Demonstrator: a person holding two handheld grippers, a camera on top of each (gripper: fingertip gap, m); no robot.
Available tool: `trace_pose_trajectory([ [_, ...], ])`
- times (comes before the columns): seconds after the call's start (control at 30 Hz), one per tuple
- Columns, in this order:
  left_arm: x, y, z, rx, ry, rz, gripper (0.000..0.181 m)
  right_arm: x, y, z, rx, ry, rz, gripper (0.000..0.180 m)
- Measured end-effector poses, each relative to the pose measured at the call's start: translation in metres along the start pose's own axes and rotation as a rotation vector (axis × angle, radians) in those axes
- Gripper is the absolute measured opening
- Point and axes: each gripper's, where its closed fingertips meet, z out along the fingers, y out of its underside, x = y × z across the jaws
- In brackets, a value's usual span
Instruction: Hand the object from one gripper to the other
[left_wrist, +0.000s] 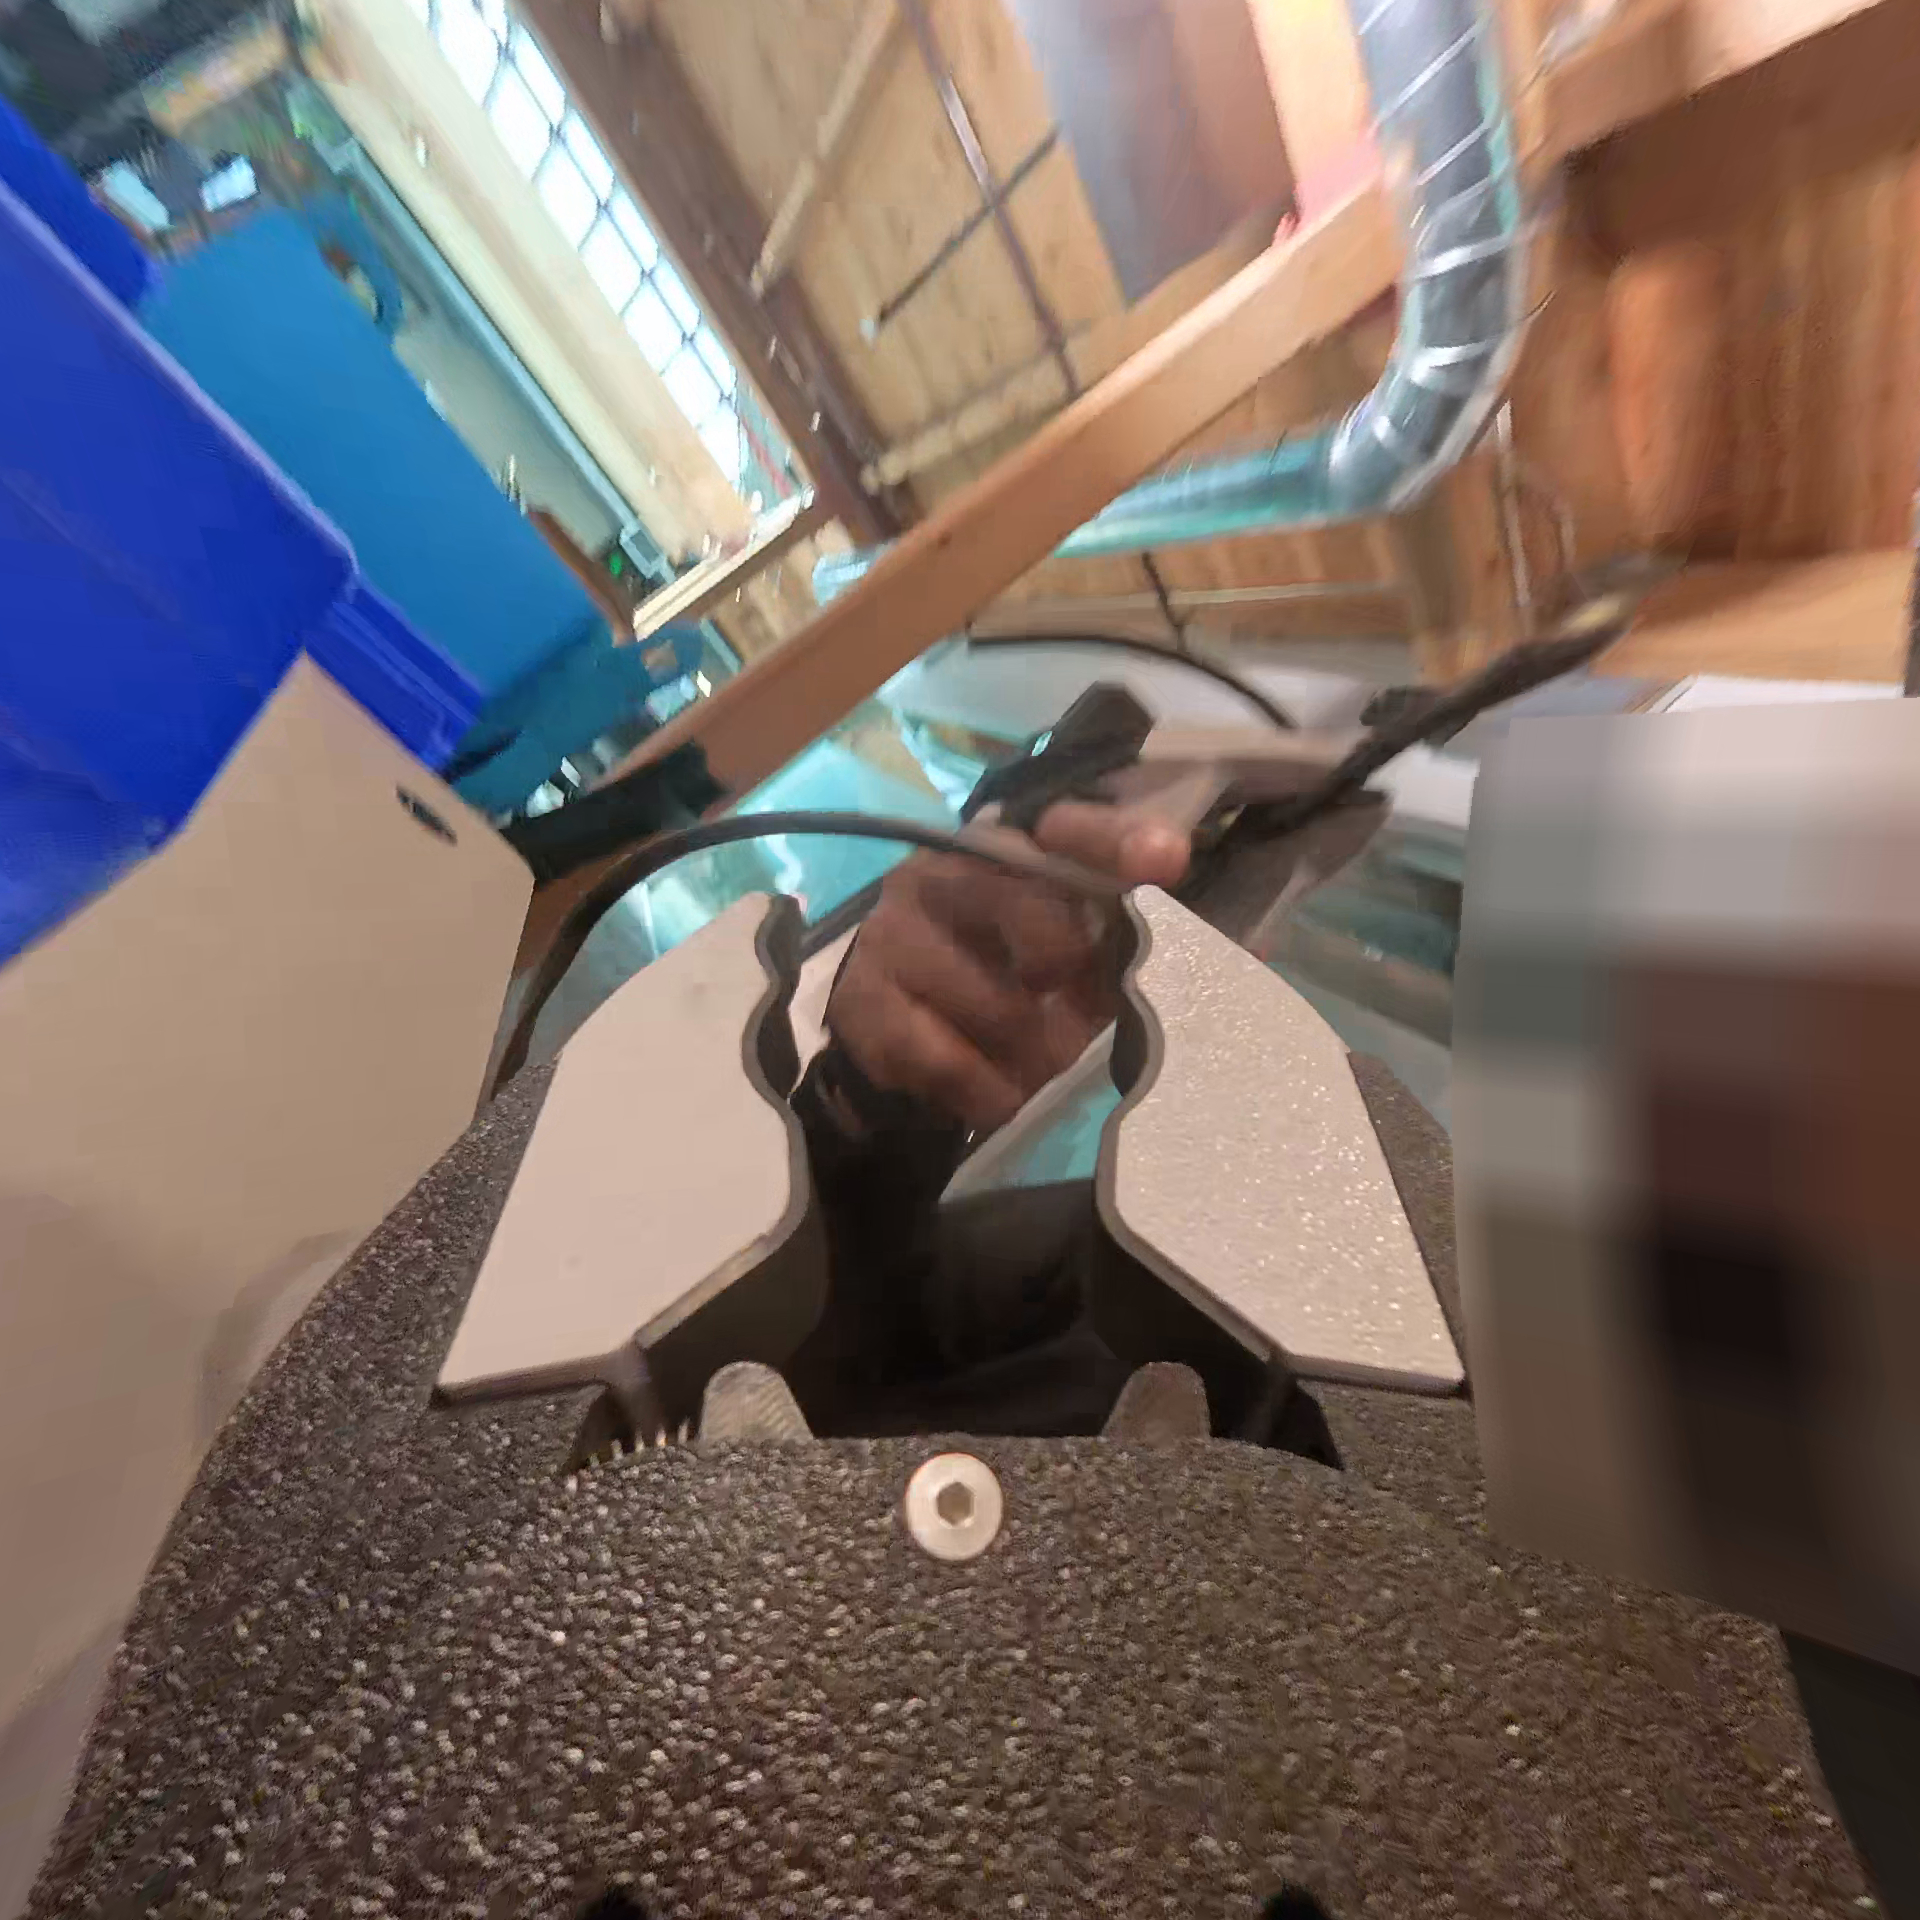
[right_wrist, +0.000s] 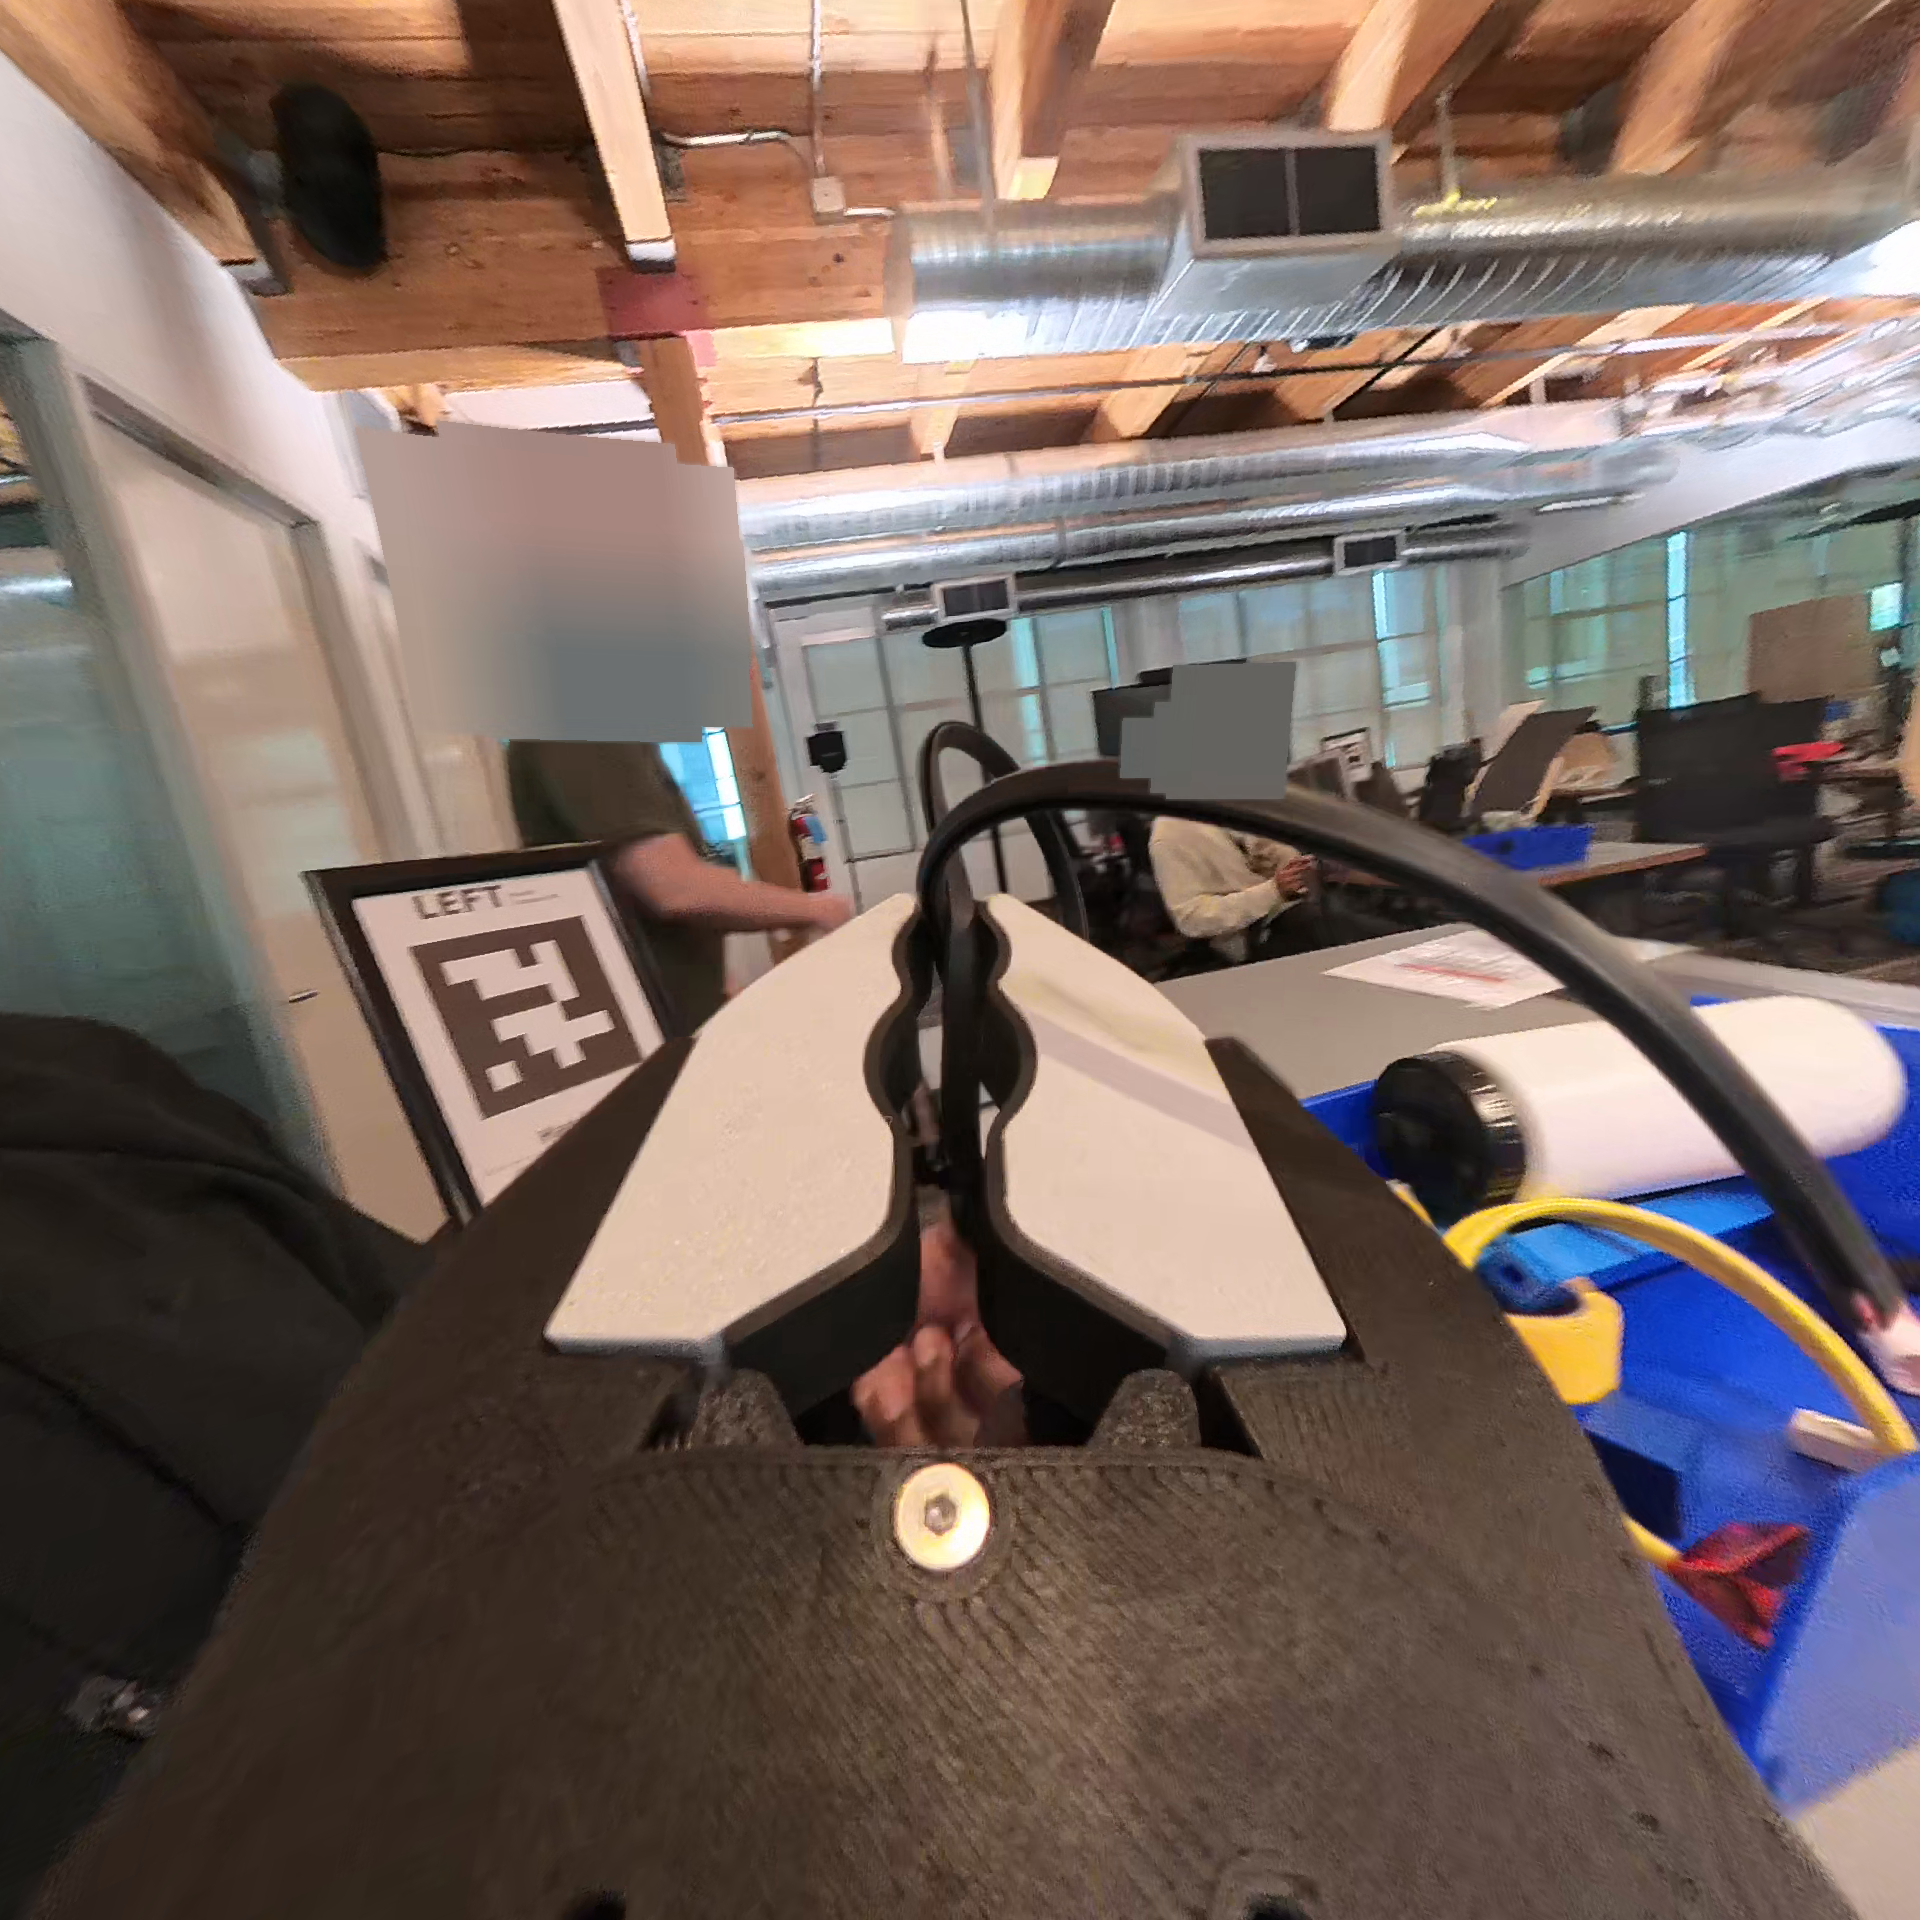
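Observation:
The object is a black flat cable (right_wrist: 961, 1060). My right gripper (right_wrist: 954, 914) is shut on it near its fingertips. The cable loops up and arcs right, ending in a pale connector (right_wrist: 1896, 1340) at the right edge. My left gripper (left_wrist: 956, 914) is open and empty. Through its gap, the left wrist view shows a hand (left_wrist: 966, 997) holding the right gripper (left_wrist: 1195, 758) a short way ahead. The cable (left_wrist: 748, 826) curves across just beyond my left fingertips, apart from them.
A blue bin (right_wrist: 1714, 1382) at the right holds a white cylinder with a black cap (right_wrist: 1662, 1091), a yellow cable (right_wrist: 1662, 1257) and a red piece (right_wrist: 1745, 1569). A framed marker sign (right_wrist: 520, 997) stands left. A blue bin (left_wrist: 156, 540) is close on the left. People are behind.

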Motion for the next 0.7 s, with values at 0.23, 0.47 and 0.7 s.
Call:
trace_pose_trajectory([
  [0.23, 0.032, -0.04, -0.027, 0.185, 0.037, 0.058, 0.055, -0.012, 0.038, 0.016, -0.117, -0.124, 0.112, 0.006],
  [0.47, 0.029, -0.015, -0.028, -0.059, -0.138, 0.253, 0.055, 0.017, 0.029, 0.011, -0.075, 0.036, 0.08, 0.006],
  [0.7, -0.008, 0.052, -0.037, -0.571, -0.467, 0.637, 0.071, 0.044, -0.001, -0.012, 0.026, 0.182, 0.057, 0.006],
])
